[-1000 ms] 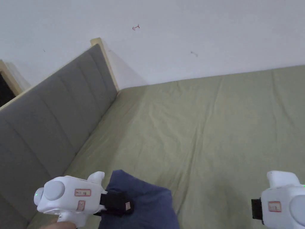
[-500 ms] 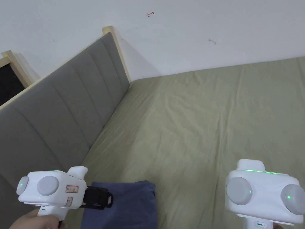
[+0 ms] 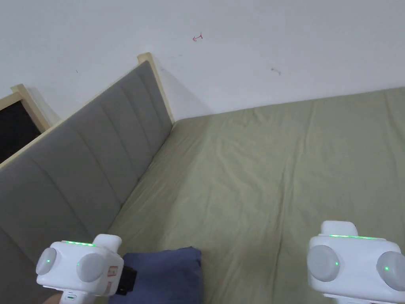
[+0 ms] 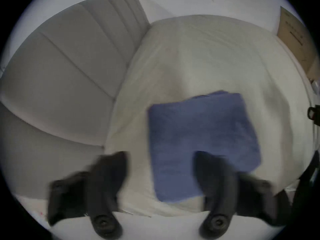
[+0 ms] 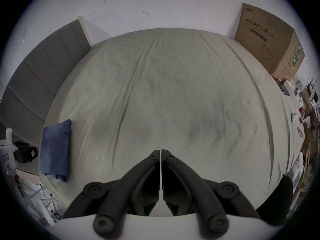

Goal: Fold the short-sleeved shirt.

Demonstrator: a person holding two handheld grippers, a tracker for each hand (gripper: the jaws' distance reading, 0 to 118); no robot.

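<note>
The blue short-sleeved shirt [image 3: 166, 273] lies folded into a flat rectangle on the bed near the headboard, and shows again as the shirt [image 4: 199, 131] and the shirt [image 5: 55, 148]. My left gripper [image 4: 160, 155] hovers over the shirt's near edge, open, its jaws wide apart with nothing between them. In the head view its white housing [image 3: 79, 271] sits at the shirt's left side. My right gripper [image 5: 161, 151] is shut on nothing, its jaws pressed together over bare sheet well to the right of the shirt. Its housing [image 3: 356, 265] is at the bottom right.
An olive sheet [image 3: 277, 178] with long creases covers the bed. A grey padded headboard [image 3: 79, 166] runs along the left, and a white wall stands behind. A cardboard box [image 5: 270, 41] stands at the far right corner, with small clutter [image 5: 303, 105] beyond the bed's right edge.
The left gripper's jaws were on the raised shirt a second ago. They have drawn back off it and the shirt lies flat. The right gripper has turned to face forward.
</note>
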